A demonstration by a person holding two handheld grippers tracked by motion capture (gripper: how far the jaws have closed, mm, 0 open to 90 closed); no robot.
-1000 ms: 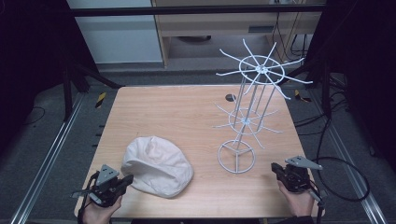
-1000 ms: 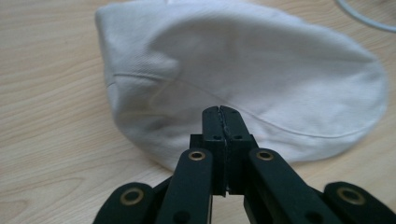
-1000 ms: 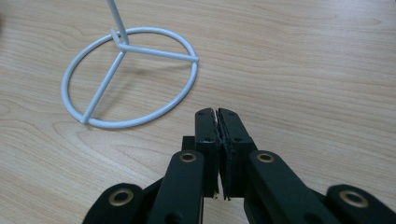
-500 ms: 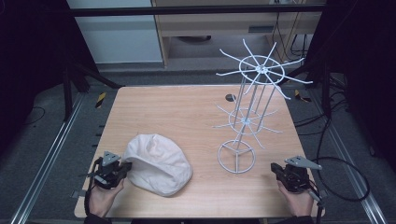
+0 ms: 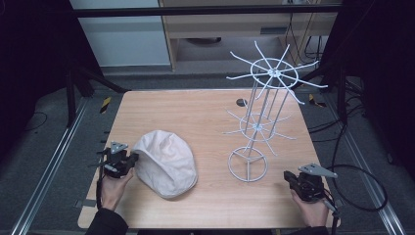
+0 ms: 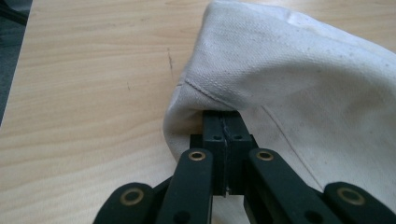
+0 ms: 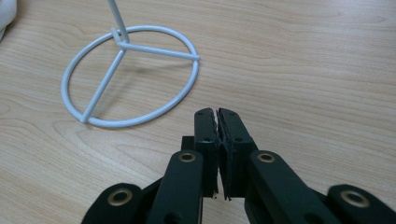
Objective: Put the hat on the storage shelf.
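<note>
Left gripper (image 6: 223,122) (jaws together) touches the cap (image 6: 299,84) edge

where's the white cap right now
In the high view the white cap lies on the table's near left, touching the left tongs, left of the wire rack.

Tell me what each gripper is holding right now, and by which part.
Neither holds anything. The left gripper is shut, its tips pushed against the edge of the off-white fabric cap. The right gripper is shut beside the white wire rack.
</note>
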